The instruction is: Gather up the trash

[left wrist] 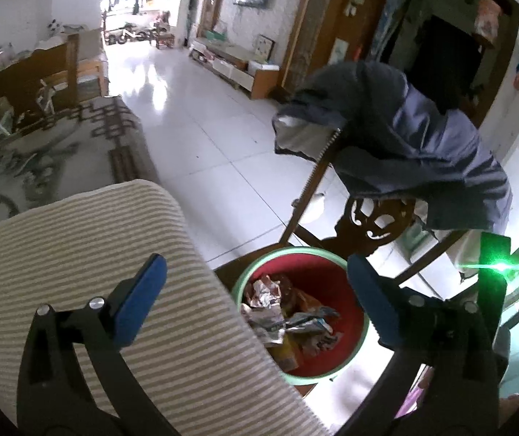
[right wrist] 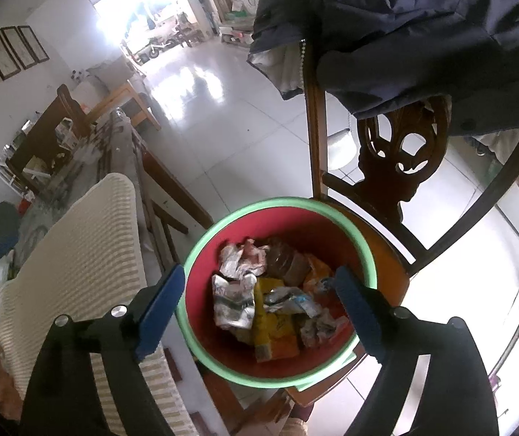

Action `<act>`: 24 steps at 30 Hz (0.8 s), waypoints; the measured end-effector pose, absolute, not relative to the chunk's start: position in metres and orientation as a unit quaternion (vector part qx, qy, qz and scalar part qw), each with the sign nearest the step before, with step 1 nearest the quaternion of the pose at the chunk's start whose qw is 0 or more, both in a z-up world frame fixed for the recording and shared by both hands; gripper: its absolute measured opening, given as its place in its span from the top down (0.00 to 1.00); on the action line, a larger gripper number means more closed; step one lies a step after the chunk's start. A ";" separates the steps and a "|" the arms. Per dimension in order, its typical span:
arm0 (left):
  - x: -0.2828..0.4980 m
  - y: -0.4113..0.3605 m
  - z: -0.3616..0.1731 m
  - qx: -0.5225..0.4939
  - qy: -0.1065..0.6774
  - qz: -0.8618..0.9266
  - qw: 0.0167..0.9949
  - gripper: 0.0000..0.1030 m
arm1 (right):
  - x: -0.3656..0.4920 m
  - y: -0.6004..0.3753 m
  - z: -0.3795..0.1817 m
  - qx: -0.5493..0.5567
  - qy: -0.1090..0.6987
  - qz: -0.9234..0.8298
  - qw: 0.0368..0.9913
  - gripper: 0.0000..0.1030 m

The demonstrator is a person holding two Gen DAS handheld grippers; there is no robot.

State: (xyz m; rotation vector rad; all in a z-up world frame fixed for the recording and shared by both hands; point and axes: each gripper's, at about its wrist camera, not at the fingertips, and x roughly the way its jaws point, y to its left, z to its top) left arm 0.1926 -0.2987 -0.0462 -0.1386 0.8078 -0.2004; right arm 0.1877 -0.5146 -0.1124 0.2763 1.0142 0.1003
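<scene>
A red bin with a green rim [right wrist: 201, 250] stands on a wooden chair seat and holds several crumpled wrappers [right wrist: 270, 298]. My right gripper [right wrist: 259, 301] is open and empty right above the bin. The bin also shows in the left wrist view [left wrist: 259, 265], with the wrappers [left wrist: 288, 323] inside. My left gripper [left wrist: 259, 301] is open and empty, above and to the left of the bin, over a striped cushion [left wrist: 96, 254]. The right gripper's body with a green light [left wrist: 495, 272] shows at the right of the left wrist view.
A carved wooden chair back [right wrist: 401, 167] rises behind the bin with a dark blue jacket [right wrist: 404, 29] draped over it. The striped cushion [right wrist: 77, 247] lies left of the bin beside a patterned table top [left wrist: 59, 145]. White tiled floor [left wrist: 205, 127] stretches beyond.
</scene>
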 end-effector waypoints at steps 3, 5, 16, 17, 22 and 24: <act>0.180 -0.278 -0.045 -0.073 0.387 -0.083 0.916 0.05 | 0.179 -0.501 -0.108 0.133 0.478 0.046 0.867 0.13; 0.171 -0.264 -0.043 -0.080 0.381 -0.078 0.918 0.05 | 0.171 -0.488 -0.104 0.132 0.474 0.044 0.869 0.12; 0.108 -0.178 0.008 -0.057 0.282 -0.074 0.955 0.05 | 0.114 -0.399 -0.018 0.103 0.327 0.037 0.939 0.07; 0.101 -0.169 0.014 -0.054 0.267 -0.066 0.960 0.05 | 0.105 -0.391 -0.007 0.102 0.298 0.029 0.949 0.07; 0.073 -0.128 0.035 -0.049 0.217 -0.044 0.974 0.05 | 0.059 -0.345 0.035 0.080 0.149 -0.022 0.985 0.07; 0.066 -0.111 0.040 -0.053 0.214 -0.040 0.975 0.05 | 0.050 -0.331 0.039 0.075 0.134 -0.031 0.988 0.07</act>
